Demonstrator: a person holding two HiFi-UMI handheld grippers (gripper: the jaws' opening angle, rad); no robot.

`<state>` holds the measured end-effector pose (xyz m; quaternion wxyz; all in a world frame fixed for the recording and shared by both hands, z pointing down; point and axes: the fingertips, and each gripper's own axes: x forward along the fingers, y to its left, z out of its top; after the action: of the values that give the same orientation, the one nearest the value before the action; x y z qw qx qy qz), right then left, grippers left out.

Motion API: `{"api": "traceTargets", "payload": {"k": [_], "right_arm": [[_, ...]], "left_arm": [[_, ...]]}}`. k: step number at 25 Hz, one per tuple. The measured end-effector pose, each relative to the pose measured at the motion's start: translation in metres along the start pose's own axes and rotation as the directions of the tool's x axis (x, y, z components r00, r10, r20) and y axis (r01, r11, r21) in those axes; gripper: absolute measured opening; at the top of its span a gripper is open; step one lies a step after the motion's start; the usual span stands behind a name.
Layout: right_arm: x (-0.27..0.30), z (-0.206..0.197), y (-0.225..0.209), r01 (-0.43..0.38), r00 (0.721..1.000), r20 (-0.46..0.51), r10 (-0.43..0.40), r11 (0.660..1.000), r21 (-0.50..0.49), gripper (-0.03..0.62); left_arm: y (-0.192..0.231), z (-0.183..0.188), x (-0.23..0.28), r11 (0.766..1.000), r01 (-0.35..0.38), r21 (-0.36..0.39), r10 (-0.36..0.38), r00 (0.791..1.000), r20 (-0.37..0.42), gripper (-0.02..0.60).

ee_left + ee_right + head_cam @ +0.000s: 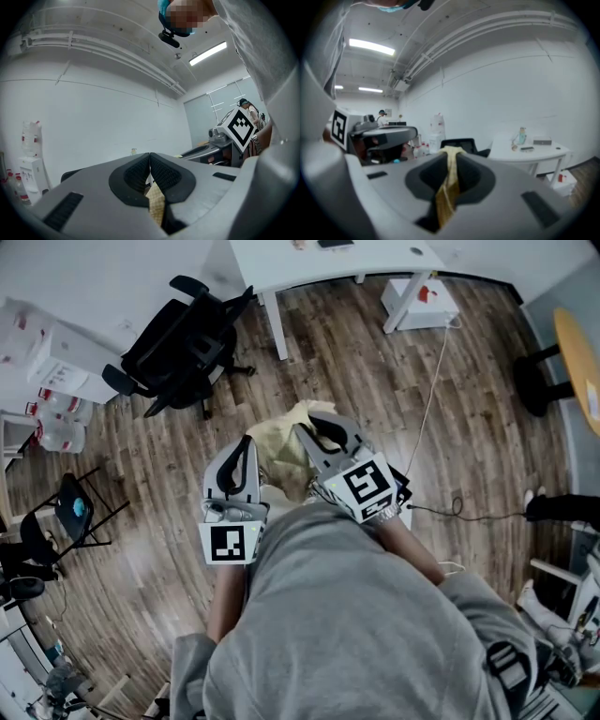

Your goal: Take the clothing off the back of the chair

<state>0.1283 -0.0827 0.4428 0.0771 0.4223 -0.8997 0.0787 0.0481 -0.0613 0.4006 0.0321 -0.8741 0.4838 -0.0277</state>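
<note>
**Operator:** What's around me?

**Spotter:** A black swivel office chair [183, 343] stands on the brown wood-plank floor [375, 371], ahead and to your left. It is well apart from the cloth. Beyond it is the white table [281, 263], with a small white box [422, 301] by its right leg. A thin white cable [433, 390] runs down the floor on your right. A black folding chair [66, 512] sits far to your left. Nothing lies between your two grippers but the cloth itself.

**Operator:** Where's the clothing, and how does it lie?

**Spotter:** The pale yellow crumpled garment [281, 442] is up off the floor, just in front of your chest. Your left gripper [242, 454] has its jaws clenched on one thin fold, and your right gripper [323, 432] pinches another bunched strip. The garment's long axis runs side to side, from one pair of jaws to the other. The middle is bunched rather than taut, with a loose fold poking out away from you.

**Operator:** Any room to move?

**Spotter:** There is open floor straight ahead, up to the table's near edge. The left is tighter, with the two chairs there.
</note>
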Motion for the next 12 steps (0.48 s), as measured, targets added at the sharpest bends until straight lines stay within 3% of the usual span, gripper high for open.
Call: {"api": "traceTargets", "payload": {"k": [12], "right_arm": [[-0.0028, -0.0004, -0.0005, -0.003, 1.0, -0.001, 0.003, 1.0, -0.001, 0.063]], "left_arm": [[-0.0044, 0.0009, 0.0004, 1.0, 0.003, 0.003, -0.003, 1.0, 0.0, 0.032]]}}
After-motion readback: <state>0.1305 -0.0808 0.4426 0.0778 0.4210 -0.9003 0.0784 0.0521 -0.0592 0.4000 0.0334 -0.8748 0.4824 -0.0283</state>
